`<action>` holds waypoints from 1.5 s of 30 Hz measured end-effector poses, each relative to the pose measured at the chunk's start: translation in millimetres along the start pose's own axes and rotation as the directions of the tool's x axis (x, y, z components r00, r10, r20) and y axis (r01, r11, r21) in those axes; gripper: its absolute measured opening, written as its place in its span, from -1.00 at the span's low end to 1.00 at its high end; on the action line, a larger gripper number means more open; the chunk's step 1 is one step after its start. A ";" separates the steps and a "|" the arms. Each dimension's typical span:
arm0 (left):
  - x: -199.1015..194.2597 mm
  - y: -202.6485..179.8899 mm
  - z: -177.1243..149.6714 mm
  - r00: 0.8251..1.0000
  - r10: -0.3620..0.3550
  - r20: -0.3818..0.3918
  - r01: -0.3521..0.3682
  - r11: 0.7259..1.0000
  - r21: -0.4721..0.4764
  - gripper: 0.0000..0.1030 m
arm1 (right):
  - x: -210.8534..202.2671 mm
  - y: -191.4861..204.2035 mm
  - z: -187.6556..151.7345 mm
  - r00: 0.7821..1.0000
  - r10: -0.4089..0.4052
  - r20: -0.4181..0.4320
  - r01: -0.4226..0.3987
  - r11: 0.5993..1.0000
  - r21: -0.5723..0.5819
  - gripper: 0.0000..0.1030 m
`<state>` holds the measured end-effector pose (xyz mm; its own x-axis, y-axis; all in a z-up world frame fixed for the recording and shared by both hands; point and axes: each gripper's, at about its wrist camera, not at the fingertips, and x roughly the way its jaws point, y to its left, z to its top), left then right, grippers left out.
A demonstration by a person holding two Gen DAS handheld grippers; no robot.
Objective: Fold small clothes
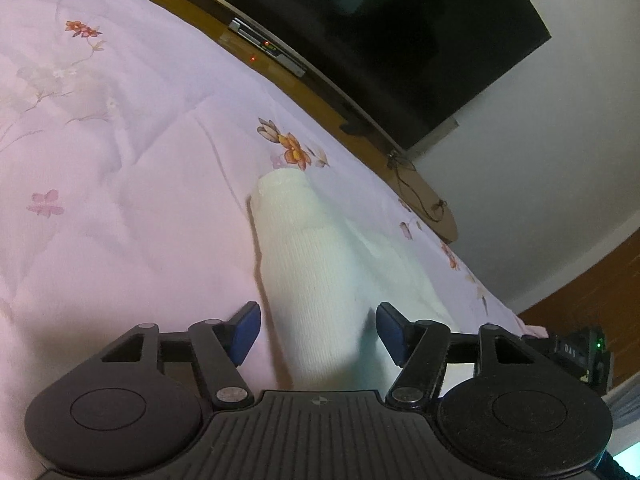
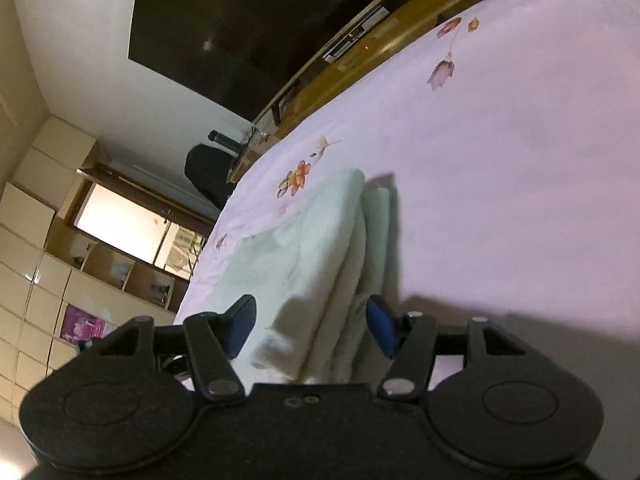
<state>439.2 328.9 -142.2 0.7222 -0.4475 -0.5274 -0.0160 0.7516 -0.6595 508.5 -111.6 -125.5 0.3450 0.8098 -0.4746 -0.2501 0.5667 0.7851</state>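
A small white knit garment (image 1: 308,264) lies folded on the pink flowered bedspread (image 1: 120,160). In the left wrist view it runs from between my fingers away toward an orange flower print. My left gripper (image 1: 318,332) is open, with its blue pads on either side of the near end of the cloth and apart from it. In the right wrist view the same pale garment (image 2: 312,256) shows stacked folded layers. My right gripper (image 2: 312,324) is open around its near edge, and neither pad presses the cloth.
A large dark TV screen (image 1: 400,32) stands on a wooden shelf (image 1: 280,64) along the bed's far edge. A cable (image 1: 416,192) lies on that shelf. Cabinets and a bright window (image 2: 128,224) are at the left of the right wrist view. The bedspread (image 2: 520,160) stretches to the right.
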 end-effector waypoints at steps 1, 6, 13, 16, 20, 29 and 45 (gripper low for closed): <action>1.4 1.9 1.9 1.000 0.000 -0.003 0.000 1.000 -0.001 0.22 | -5.6 -0.7 2.0 1.000 -0.015 0.017 0.015 1.000 -0.002 0.18; 9.9 2.8 11.2 0.999 -0.024 -0.024 0.024 1.000 -0.019 0.22 | 10.5 -27.1 17.2 0.999 -0.029 0.018 0.027 0.997 0.071 0.22; 26.0 -17.3 13.0 1.000 0.019 0.017 -0.021 0.993 0.115 -0.18 | 49.6 -8.5 23.4 0.995 -0.083 -0.053 0.078 0.993 -0.087 -0.40; 14.5 -24.7 10.1 0.991 -0.045 0.122 0.022 0.982 0.186 -0.19 | 39.8 17.8 17.1 0.995 -0.080 0.059 0.094 0.946 -0.311 -0.61; 37.0 -18.0 13.4 0.996 0.066 0.059 -0.076 0.980 0.185 -0.06 | 48.6 28.6 14.2 0.980 -0.160 0.114 0.195 0.875 -0.444 -0.60; -20.6 -53.8 -10.1 0.955 0.221 0.196 -0.266 0.932 0.245 0.85 | 11.2 46.2 7.2 0.967 -0.213 0.141 0.254 0.862 -0.439 -0.34; -46.5 -65.0 -85.8 0.927 0.373 0.047 -0.367 0.870 0.328 0.91 | -19.0 83.8 -78.6 0.936 -0.351 -0.015 0.297 0.815 -0.497 -0.35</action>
<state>347.4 259.3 -120.7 0.6957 -0.1115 -0.7096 -0.0519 0.9775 -0.2044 410.0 -67.5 -82.0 0.3973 0.5617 -0.7257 -0.5512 0.7783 0.3007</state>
